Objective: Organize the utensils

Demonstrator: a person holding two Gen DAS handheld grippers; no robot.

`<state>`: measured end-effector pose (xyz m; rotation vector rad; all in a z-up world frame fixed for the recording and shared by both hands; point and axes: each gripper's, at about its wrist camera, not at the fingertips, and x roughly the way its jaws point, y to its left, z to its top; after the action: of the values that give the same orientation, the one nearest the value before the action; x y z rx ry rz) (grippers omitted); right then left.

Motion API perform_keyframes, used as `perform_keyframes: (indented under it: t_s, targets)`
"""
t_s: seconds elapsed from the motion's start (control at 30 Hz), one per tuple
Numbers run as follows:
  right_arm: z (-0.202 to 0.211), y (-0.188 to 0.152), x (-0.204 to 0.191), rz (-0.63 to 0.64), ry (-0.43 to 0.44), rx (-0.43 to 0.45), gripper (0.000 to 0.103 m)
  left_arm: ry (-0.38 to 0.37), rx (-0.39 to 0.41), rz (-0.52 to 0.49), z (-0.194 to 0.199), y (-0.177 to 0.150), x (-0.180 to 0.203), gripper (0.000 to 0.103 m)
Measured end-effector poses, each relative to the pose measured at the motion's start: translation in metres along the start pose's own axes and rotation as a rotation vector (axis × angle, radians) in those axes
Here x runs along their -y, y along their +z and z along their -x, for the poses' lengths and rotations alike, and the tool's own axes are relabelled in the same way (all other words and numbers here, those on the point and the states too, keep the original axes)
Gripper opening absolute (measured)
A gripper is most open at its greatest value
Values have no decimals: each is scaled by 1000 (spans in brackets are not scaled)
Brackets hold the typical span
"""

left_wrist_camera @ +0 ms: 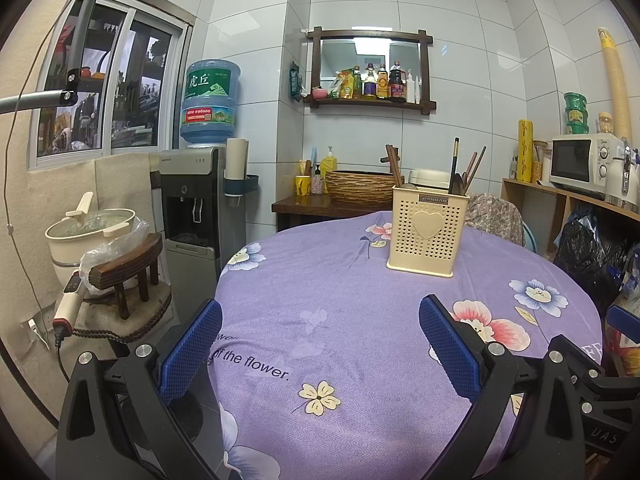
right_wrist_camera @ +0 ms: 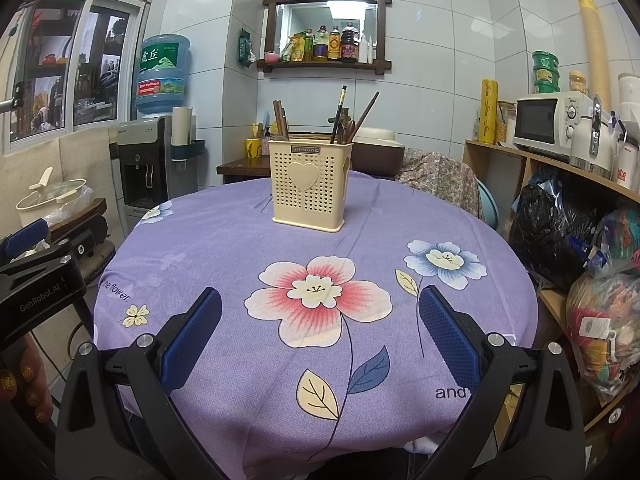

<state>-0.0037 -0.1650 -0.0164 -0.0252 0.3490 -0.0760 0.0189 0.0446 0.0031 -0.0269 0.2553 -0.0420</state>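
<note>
Nearest to me, my left gripper [left_wrist_camera: 320,344] and my right gripper [right_wrist_camera: 320,336] both hang with their blue-padded fingers spread wide and nothing between them, low over the near edge of the round table under its lilac flower-printed cloth [right_wrist_camera: 224,248]. From the right wrist view I can also see the left gripper's black frame off to the side, with fingers of the person's hand [right_wrist_camera: 24,384] below it.

Farther across the cloth stands the cream perforated plastic utensil holder with a raised heart on its front [right_wrist_camera: 309,188], well apart from both grippers. Dark wooden chopsticks [right_wrist_camera: 280,118] and other dark-handled utensils [right_wrist_camera: 348,124] stand upright inside it, leaning against its rim.

I see no loose utensil anywhere on the cloth around the holder, so I judge the sorting done, or nearly so.
</note>
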Motion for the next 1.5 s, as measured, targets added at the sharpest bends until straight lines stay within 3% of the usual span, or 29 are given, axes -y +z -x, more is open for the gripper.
perform_keyframes:
  t_s: [1.5]
  targets:
    - [0, 0, 0, -7, 4, -2, 97, 4, -1, 6, 0, 1, 1, 98]
